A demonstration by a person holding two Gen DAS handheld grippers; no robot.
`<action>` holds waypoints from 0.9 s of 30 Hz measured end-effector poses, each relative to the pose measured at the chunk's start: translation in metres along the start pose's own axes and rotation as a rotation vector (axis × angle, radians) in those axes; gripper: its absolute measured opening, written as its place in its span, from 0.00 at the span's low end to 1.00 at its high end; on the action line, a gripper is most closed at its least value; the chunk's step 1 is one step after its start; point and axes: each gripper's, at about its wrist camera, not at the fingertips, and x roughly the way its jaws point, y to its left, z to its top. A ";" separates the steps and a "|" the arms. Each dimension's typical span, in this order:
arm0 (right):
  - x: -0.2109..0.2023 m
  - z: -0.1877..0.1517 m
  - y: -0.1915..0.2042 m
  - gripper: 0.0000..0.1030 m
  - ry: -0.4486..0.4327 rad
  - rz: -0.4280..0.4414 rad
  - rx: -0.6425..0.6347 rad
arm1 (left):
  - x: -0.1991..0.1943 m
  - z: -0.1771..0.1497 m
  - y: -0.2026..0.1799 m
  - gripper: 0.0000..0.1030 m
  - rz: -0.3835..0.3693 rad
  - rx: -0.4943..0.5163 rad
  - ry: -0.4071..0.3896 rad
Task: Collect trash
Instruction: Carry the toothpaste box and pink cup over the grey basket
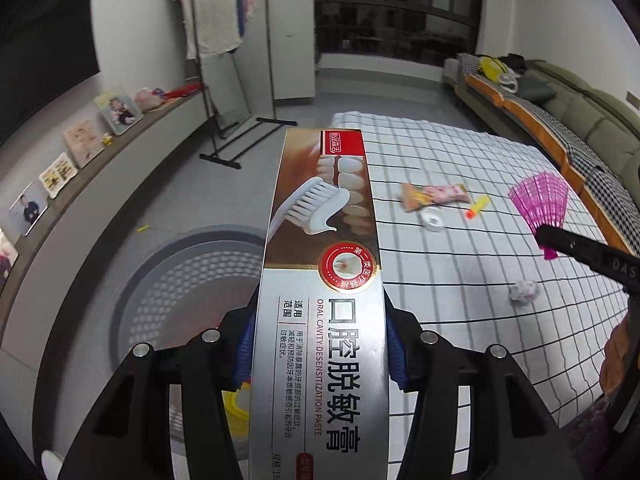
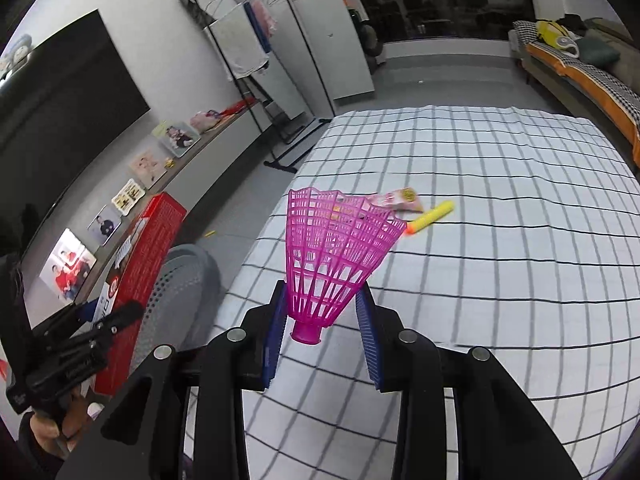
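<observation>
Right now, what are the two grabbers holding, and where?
The left gripper holds the toothpaste box by its long sides. The right gripper holds the pink shuttlecock by its lower skirt.

A grey perforated plastic bin (image 1: 192, 292) stands on the floor left of the white grid-checked table (image 1: 460, 280); a green sofa (image 1: 580, 120) lies beyond it, right.

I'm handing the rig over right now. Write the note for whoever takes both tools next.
Left tool: shut on the toothpaste box, above the grey bin beside the table.
Right tool: shut on the pink shuttlecock, over the checked tablecloth.
Done: both items lifted.
Left: drop both in the bin, then collect the snack wrapper, yellow foam dart, tape roll and crumpled paper.
</observation>
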 end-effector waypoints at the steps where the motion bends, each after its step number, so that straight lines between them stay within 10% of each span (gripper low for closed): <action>1: 0.004 -0.001 0.009 0.33 0.005 0.006 -0.013 | -0.001 0.000 0.007 0.49 0.009 -0.009 -0.002; 27: 0.126 -0.019 0.166 0.33 0.199 0.166 -0.190 | 0.030 -0.026 0.128 0.49 0.110 -0.214 0.059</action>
